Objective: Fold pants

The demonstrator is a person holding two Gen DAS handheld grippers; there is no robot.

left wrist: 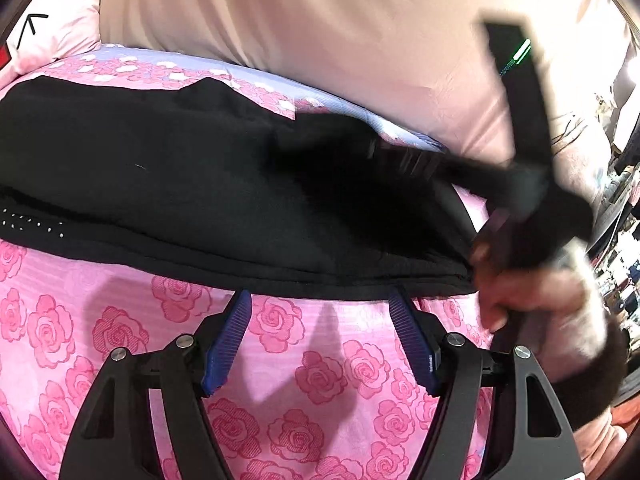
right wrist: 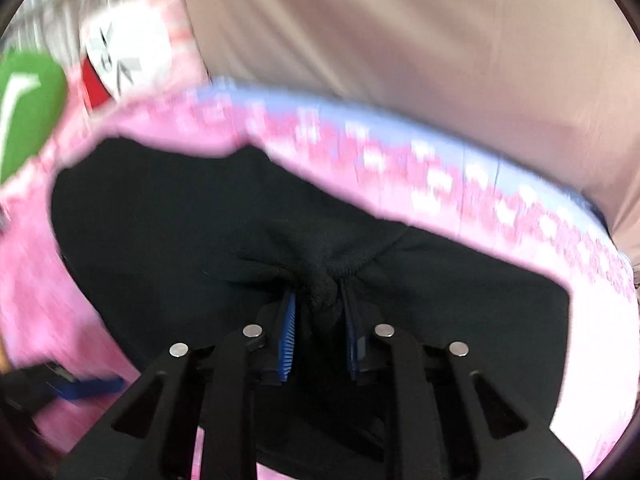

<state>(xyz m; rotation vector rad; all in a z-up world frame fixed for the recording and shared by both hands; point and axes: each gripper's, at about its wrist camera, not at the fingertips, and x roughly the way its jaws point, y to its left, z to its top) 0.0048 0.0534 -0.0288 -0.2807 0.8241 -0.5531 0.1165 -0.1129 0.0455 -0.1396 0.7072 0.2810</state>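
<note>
Black pants (left wrist: 160, 168) lie flat across a pink rose-print bedspread (left wrist: 80, 340). My left gripper (left wrist: 319, 298) hovers open at their near hem, with only bedspread between its blue pads. In the right wrist view the pants (right wrist: 160, 240) fill the middle, and my right gripper (right wrist: 318, 292) is shut on a bunched fold of their black cloth, lifted slightly off the bed. The left wrist view shows a person's hand (left wrist: 520, 292) at the right, holding that blurred black gripper over the pants' far right part.
A beige cushion or duvet (left wrist: 320, 20) rises behind the pants. A lilac and pink strip of bedding (right wrist: 400, 128) borders it. A green object (right wrist: 28, 108) and a white and red printed item (right wrist: 120, 52) sit far left. Room clutter (left wrist: 616, 200) lies at the right.
</note>
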